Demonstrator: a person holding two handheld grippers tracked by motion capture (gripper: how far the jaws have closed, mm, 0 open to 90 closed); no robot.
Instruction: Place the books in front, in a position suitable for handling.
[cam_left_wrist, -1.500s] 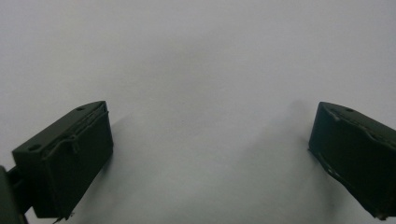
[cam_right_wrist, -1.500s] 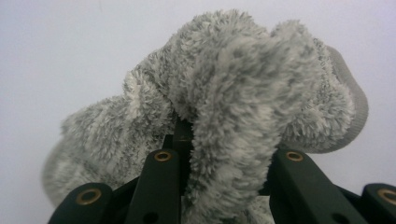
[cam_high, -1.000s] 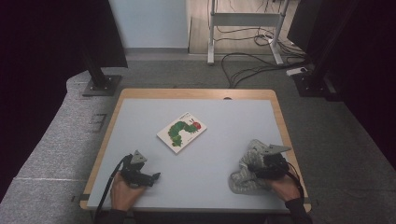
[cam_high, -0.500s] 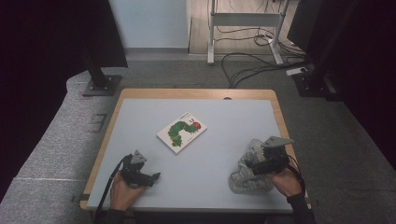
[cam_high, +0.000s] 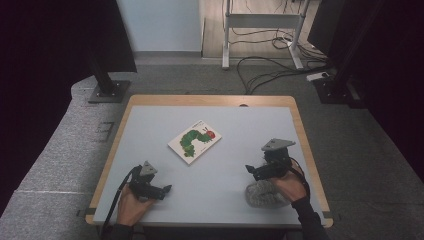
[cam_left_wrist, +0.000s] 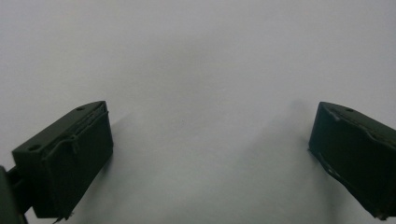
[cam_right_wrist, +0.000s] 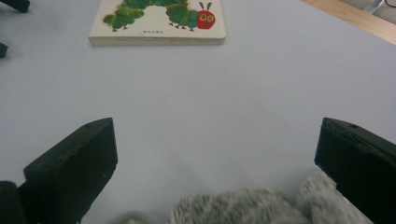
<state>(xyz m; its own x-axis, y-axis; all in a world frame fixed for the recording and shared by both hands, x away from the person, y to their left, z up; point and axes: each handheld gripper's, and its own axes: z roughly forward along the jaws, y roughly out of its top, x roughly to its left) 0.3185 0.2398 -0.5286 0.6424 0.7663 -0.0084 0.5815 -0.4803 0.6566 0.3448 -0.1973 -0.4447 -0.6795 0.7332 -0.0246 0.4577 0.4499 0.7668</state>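
Right gripper (cam_high: 251, 170) has come up off the cloth (cam_high: 264, 194) and shifted toward the table's middle; one second back it sat down on that grey fuzzy heap. Its jaws have just been opening and now stand wide, released, nothing between them. Right gripper view: cloth (cam_right_wrist: 243, 205) lies below and just behind the jaw tips, bare tabletop between the jaws, book (cam_right_wrist: 159, 21) ahead.

Cloth is bunched on the table (cam_high: 150, 135) near the front right corner, partly under the right hand (cam_high: 290, 187). Whether the hand touches it, can't tell.

Left gripper (cam_high: 166, 188) hasn't moved: near the front left corner, held in the left hand (cam_high: 132, 205), jaws pointing toward the table's middle. Left gripper view: jaws spread wide, released, nothing but plain tabletop between them, tips low over the surface.

Book (cam_high: 194, 141) with the green caterpillar cover lies flat around the table's centre, turned at an angle to the edges, same place as before. It's well apart from both grippers and from the cloth.

Cables trail from both grippers back toward the front edge.
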